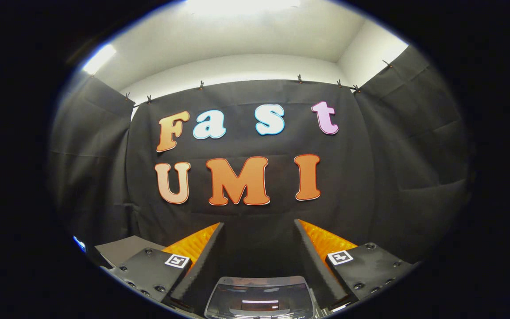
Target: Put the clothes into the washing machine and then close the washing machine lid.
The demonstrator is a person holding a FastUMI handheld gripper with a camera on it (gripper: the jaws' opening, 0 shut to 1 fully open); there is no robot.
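Observation:
My gripper (259, 230) is held level and points at the black cloth wall, its two fingers spread wide with nothing between them. Low between the fingers, close under the camera, lies the washing machine's lid (260, 297): a dark glossy panel with a pale rounded rim that reflects a strip of light. Whether that lid stands open or lies closed cannot be told from here. No clothes are in sight.
The black cloth wall (255, 208) hangs straight ahead and wraps round both sides. A grey flat surface (124, 249) pokes out beyond the left finger. White ceiling with bright lights spans above.

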